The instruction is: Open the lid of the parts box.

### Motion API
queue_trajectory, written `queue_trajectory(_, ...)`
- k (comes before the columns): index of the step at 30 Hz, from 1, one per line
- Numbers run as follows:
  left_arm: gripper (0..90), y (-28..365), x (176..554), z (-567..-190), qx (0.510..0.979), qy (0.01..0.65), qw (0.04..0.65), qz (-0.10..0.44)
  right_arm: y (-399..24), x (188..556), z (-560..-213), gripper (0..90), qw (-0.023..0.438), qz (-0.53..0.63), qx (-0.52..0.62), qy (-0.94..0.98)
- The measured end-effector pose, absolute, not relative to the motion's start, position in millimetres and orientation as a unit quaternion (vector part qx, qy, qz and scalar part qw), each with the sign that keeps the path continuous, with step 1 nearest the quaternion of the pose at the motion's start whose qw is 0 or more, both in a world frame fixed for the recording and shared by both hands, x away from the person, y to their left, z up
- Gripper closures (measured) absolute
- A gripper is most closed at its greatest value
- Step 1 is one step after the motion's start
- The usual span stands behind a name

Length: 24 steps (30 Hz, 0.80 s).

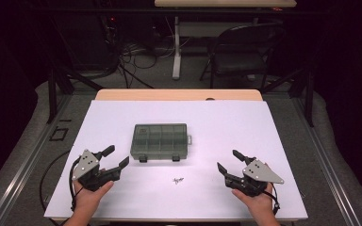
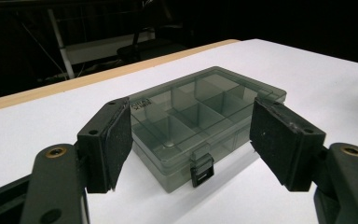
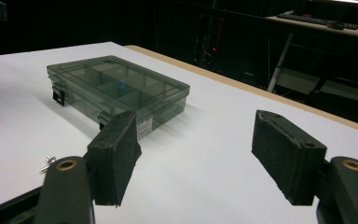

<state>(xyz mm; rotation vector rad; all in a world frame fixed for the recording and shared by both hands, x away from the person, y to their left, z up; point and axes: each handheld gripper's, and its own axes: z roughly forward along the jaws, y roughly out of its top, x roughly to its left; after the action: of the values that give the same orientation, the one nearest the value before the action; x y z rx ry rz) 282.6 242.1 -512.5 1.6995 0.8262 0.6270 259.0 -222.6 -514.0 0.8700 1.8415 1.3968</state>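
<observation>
The most likely slip is that the smoke-grey translucent plastic compartment box (image 1: 160,140), light and lying loose on the smooth white tabletop (image 1: 264,141), skids away or tips if one jaw pries at a black front latch (image 2: 202,171) unbraced, and the tiny metal screws (image 1: 178,180) lying just in front of it could be swept off by a passing gripper. The box sits shut near the middle of the table, dividers showing through the lid and a small blue item (image 3: 120,84) in one compartment. Left gripper (image 1: 114,159) and right gripper (image 1: 229,161) rest near the front edge either side of it, jaws spread wide with nothing between them.
</observation>
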Motion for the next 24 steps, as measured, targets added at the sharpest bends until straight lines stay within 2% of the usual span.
queue_trajectory(4,31.0,242.3,283.3,-513.5,0.718,0.351,0.541,0.261,-222.1,260.9,-514.4,31.9,0.329,0.532,0.336,0.705)
queue_trajectory(7,31.6,241.0,286.4,-514.8,0.720,0.353,0.540,0.255,-219.6,263.6,-517.0,37.9,0.303,0.520,0.337,0.724)
queue_trajectory(17,34.0,240.0,292.2,-518.0,0.728,0.366,0.530,0.237,-210.2,260.4,-515.8,44.2,0.310,0.498,0.333,0.738)
queue_trajectory(21,37.5,239.2,295.1,-518.8,0.733,0.371,0.520,0.233,-208.8,260.6,-513.8,47.1,0.315,0.502,0.335,0.732)
queue_trajectory(24,41.5,239.7,296.7,-519.0,0.738,0.376,0.514,0.224,-207.2,264.9,-514.8,52.3,0.299,0.499,0.345,0.737)
